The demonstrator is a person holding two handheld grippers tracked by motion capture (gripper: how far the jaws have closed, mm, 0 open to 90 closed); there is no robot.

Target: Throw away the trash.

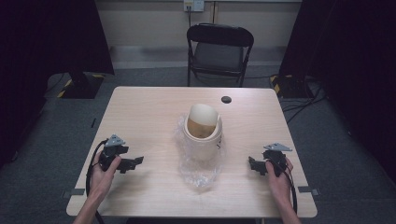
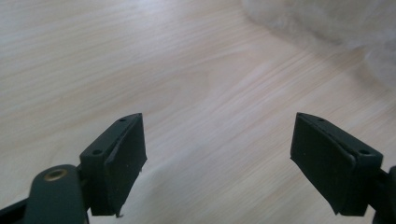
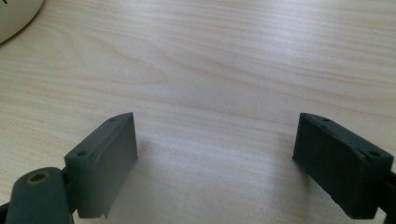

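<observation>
A cream bin (image 1: 203,130) with a swing lid stands in the middle of the wooden table (image 1: 140,112), on a crumpled clear plastic bag (image 1: 198,170). My left gripper (image 1: 135,162) rests low over the table to the left of the bag, pointing toward it. Its jaws stand apart in the left gripper view, where the left gripper (image 2: 217,158) has only bare wood between them and the bag (image 2: 336,23) lies ahead. My right gripper (image 1: 252,164) sits to the right of the bin. In the right gripper view the right gripper (image 3: 215,158) is open and empty, with the bin's edge (image 3: 14,14) ahead.
A small black round disc (image 1: 226,99) lies near the table's far edge. Behind the table stands a black folding chair (image 1: 219,51). Dark curtains hang on both sides, and cables (image 1: 303,100) run over the floor at the right.
</observation>
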